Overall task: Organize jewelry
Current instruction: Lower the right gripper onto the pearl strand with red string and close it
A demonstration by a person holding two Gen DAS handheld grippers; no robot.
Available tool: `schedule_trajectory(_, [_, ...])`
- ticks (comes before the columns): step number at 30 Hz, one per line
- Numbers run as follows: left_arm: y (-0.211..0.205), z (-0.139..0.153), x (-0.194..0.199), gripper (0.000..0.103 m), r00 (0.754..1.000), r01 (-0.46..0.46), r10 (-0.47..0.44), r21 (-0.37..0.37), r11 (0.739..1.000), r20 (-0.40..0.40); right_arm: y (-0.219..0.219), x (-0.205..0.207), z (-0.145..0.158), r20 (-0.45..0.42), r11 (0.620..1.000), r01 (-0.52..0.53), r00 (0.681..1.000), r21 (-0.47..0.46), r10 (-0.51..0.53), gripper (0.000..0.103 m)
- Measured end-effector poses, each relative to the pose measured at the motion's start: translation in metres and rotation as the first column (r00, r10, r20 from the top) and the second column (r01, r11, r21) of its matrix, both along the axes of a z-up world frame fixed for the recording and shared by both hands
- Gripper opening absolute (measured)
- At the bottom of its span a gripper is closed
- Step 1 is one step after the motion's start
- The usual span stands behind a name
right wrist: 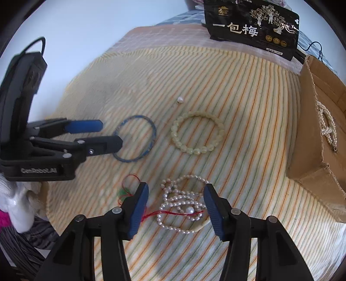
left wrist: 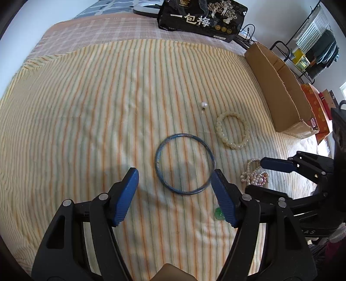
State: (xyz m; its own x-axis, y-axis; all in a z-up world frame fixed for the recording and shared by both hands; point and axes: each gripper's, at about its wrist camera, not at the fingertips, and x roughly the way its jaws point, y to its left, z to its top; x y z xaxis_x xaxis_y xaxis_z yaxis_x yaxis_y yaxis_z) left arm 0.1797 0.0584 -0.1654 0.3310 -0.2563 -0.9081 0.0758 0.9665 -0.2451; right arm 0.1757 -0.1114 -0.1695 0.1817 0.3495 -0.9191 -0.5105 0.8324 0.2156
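Note:
A thin blue bangle point(left wrist: 185, 164) lies flat on the striped cloth; it also shows in the right wrist view point(right wrist: 136, 138). My left gripper point(left wrist: 174, 182) is open, its jaws on either side of the bangle's near edge. A pale bead bracelet point(left wrist: 233, 132) point(right wrist: 197, 135) and a single pearl point(left wrist: 204, 105) point(right wrist: 180, 99) lie beyond. My right gripper point(right wrist: 176, 197) is open around a tangled pearl necklace point(right wrist: 183, 204) point(left wrist: 255, 175) with a red thread. A green bead point(left wrist: 219, 214) lies by my left gripper's right finger.
An open cardboard box point(left wrist: 281, 90) point(right wrist: 320, 138) stands at the right, with a pearl piece point(right wrist: 327, 127) inside. A black snack bag point(left wrist: 201, 18) point(right wrist: 253, 26) lies at the back. The striped cloth point(left wrist: 86, 108) covers a bed.

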Motion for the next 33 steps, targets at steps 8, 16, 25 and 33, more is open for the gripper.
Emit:
schedule_trajectory(8, [-0.016,-0.003,-0.004,0.071,0.999,0.046,-0.046,0.019,0.999,-0.012,-0.004,0.006,-0.002,-0.018,1.0,0.012,1.0,0.012,-0.011,0.063])
schedule_trajectory(16, [-0.018,-0.004,-0.003,0.071,0.999,0.032,-0.032,0.022,0.999,-0.008,-0.007,0.004,0.001,0.028,0.999,0.012,1.0,-0.036,-0.011,0.059])
schedule_trajectory(25, [-0.023,-0.007,-0.005,0.071,0.999,0.034,-0.034,0.045,0.998,-0.01,-0.01,0.004,-0.003,0.039,0.998,0.012,0.999,-0.057,-0.01,0.06])
schedule_trajectory(33, [-0.033,-0.008,-0.008,0.078,0.997,0.08,-0.08,0.063,0.995,-0.002,-0.004,0.003,-0.006,0.048,0.997,-0.033,0.998,-0.071,0.036,0.067])
